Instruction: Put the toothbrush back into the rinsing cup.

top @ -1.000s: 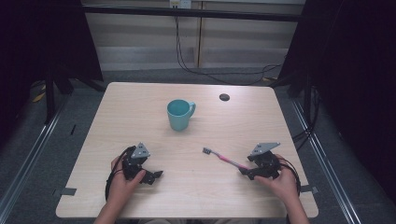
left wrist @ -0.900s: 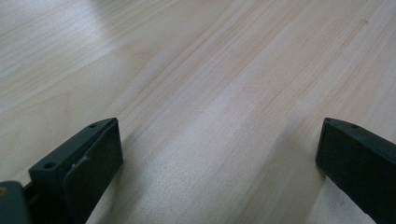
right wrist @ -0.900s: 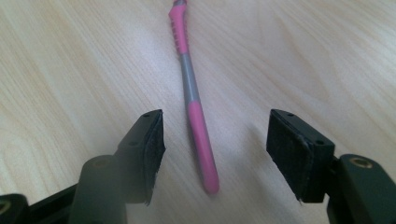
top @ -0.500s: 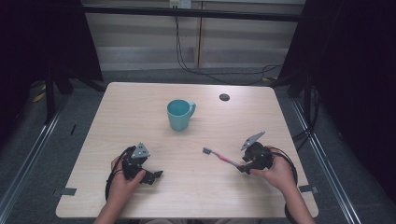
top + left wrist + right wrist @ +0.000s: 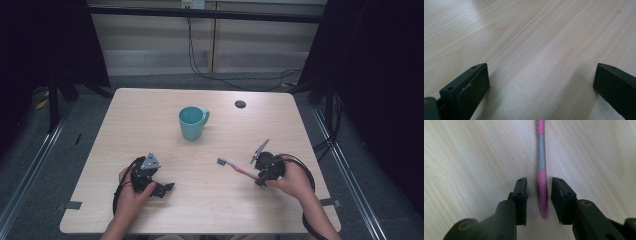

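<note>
A pink and grey toothbrush (image 5: 234,167) lies flat on the wooden table (image 5: 150,115), bristle head pointing left. My right gripper (image 5: 257,177) is at its handle end, rolled onto its side. In the right gripper view the jaws of the right gripper (image 5: 539,181) stand narrowly apart on either side of the blurred toothbrush (image 5: 541,157) handle, with a gap showing on the left side. My left gripper (image 5: 165,189) rests near the table's front left. The left gripper (image 5: 541,75) is wide open over bare wood.
A teal mug (image 5: 191,122) stands upright near the middle of the table, handle to the right. A small black disc (image 5: 240,104) sits at the back right. Cables trail from both grippers towards the front edge.
The right gripper has rolled so its grey plate stands on edge, and it has moved slightly left along the toothbrush handle. The left gripper has stayed put.
</note>
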The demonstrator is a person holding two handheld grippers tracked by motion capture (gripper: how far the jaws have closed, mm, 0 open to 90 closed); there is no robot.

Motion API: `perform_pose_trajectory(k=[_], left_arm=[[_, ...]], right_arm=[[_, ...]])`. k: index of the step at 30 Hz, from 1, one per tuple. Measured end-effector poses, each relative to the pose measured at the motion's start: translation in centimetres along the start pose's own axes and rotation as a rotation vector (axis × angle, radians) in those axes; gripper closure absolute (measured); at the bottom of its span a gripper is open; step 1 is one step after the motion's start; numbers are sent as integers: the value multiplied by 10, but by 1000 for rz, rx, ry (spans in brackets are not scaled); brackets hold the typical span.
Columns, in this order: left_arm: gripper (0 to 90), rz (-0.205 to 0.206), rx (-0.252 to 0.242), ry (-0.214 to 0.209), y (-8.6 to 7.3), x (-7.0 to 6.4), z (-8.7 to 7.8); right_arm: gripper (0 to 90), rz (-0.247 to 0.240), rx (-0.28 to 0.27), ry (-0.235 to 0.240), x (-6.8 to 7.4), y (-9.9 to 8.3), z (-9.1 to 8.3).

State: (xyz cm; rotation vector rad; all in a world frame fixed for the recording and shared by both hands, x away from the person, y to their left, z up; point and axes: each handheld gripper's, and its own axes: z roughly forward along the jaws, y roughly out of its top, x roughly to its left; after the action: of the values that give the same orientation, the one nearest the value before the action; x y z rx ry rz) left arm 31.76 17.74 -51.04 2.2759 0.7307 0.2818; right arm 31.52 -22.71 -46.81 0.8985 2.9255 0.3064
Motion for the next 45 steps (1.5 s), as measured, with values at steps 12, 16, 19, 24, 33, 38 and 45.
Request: perform_pose_trajectory(k=[12, 16, 19, 24, 33, 38, 45], left_arm=[[2, 0, 0, 0, 0, 0, 0], [0, 0, 5, 0, 0, 0, 0], [0, -11, 1, -2, 0, 0, 0], [0, -12, 1, -2, 0, 0, 0], [0, -12, 0, 1, 0, 0, 0], [0, -16, -1, 1, 0, 0, 0], [67, -4, 6, -5, 3, 2, -1]], right_arm=[[816, -7, 96, 39, 2, 14, 2], [820, 35, 80, 51, 2, 10, 1], [821, 51, 43, 46, 2, 6, 0], [823, 113, -34, 49, 3, -2, -2], [823, 202, -249, 73, 4, -15, -12], [824, 231, -315, 69, 5, -16, -13], [823, 246, -429, 67, 11, -8, -15]])
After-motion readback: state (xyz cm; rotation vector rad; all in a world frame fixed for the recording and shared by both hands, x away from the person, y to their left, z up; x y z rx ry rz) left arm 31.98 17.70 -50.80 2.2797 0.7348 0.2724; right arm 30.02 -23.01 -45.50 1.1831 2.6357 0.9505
